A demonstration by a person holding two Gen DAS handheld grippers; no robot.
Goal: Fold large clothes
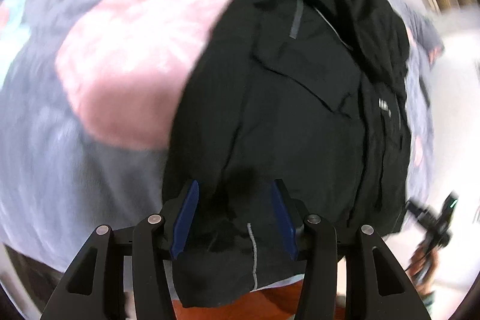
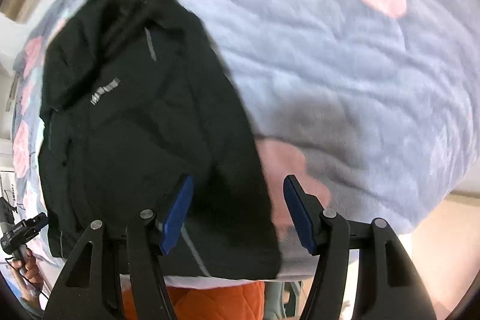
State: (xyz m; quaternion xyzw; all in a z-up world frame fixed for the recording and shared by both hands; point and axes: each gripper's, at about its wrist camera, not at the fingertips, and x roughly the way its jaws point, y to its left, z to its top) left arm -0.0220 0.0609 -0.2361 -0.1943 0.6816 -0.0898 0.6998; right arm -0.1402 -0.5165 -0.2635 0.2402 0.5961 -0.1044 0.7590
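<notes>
Grey fleece blanket (image 2: 345, 65) (pink blotches)

Matt black cloth jacket (image 1: 300, 116) lies on a fluffy, plush blanket (image 2: 345, 56); gripper pads (image 1: 187, 218) look smooth blue plastic.

Black jacket (image 1: 300, 116), padded and matte, lying flat on the bed (image 2: 345, 56) with its pale blue, pink-flowered fleece cover. Folded lengthwise into a long narrow bundle, hood or collar end bunched at the far side of the bed, hem end at the bed's near edge and hanging slightly over it. Grey zip pull strip near the collar, small pale lettering on the chest, thin grey piping line running to the hem. Surface creased, with a flap lying diagonally across the middle. Blurred in both views; finer detail unclear.
</notes>
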